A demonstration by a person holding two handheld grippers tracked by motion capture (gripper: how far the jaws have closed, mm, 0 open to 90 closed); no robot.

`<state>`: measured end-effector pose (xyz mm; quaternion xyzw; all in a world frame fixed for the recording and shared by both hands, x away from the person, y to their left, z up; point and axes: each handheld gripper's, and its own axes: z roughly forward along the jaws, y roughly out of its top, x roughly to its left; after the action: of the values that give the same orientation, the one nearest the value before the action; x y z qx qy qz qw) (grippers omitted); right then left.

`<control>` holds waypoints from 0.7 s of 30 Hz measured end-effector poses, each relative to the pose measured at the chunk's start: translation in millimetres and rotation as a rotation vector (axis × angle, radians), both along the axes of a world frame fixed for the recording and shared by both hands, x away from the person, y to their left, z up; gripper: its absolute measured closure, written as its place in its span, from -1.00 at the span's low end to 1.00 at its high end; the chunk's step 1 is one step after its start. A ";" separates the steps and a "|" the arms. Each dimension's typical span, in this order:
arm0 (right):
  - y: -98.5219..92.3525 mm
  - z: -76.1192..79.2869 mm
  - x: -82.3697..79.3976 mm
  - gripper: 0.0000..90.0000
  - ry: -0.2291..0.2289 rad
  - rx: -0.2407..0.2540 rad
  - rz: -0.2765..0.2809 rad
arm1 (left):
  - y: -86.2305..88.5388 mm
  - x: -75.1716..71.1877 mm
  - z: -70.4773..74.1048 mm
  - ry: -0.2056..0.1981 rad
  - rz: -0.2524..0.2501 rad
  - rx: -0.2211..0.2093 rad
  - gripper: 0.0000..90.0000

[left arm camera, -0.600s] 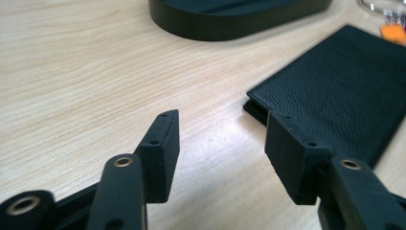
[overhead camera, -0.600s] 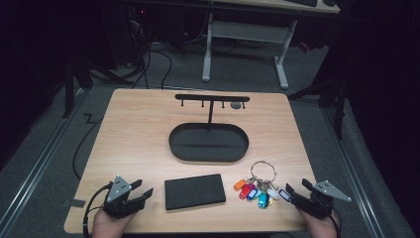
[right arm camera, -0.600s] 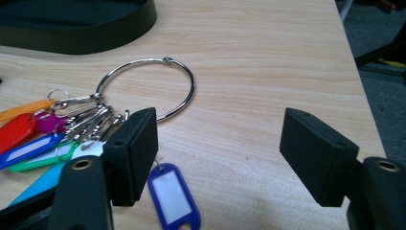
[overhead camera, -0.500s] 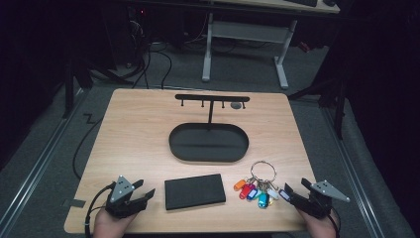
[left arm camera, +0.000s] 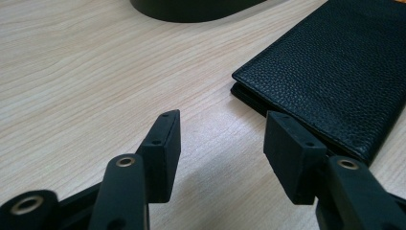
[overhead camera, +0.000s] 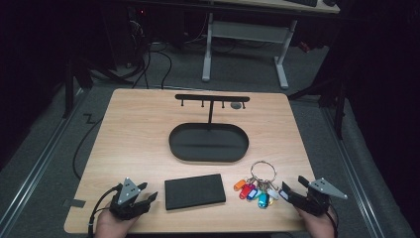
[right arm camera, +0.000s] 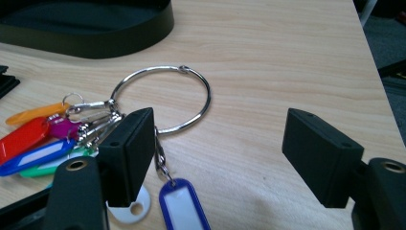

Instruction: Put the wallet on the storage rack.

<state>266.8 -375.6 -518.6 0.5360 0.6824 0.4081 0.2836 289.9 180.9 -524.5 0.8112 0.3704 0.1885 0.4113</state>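
Observation:
A black leather wallet lies flat near the table's front edge. To its right lies a metal key ring with several coloured tags. My left gripper rests open just left of the wallet. In the left gripper view the wallet lies beside and past the right jaw, and the left gripper has only bare wood between its jaws. My right gripper is open at the tags' right side. In the right gripper view the key ring lies ahead of the right gripper, and the tags fan out left.
A black oval tray sits mid-table, with a T-shaped hook stand rising from its far side. The tray's rim lies beyond the key ring. The table's right edge is close to my right gripper.
My left gripper has edged slightly right toward the wallet. The right gripper, the wallet and the keys have stayed in place.

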 end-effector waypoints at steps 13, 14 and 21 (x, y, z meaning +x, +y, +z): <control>1.3 1.2 2.2 -0.33 0.000 0.023 0.002 | -3.8 -3.6 1.3 0.018 -0.051 0.029 0.61; 1.3 0.9 2.1 -0.33 0.005 0.025 0.000 | -4.9 -3.6 1.2 0.020 -0.057 0.036 0.63; -0.1 -0.1 1.2 -0.33 0.010 0.020 -0.001 | -14.4 -6.1 2.8 0.003 -0.086 0.062 0.84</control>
<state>268.1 -375.8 -518.7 0.5413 0.6793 0.4120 0.2752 283.8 166.5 -521.7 0.8390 0.3297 0.1810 0.3932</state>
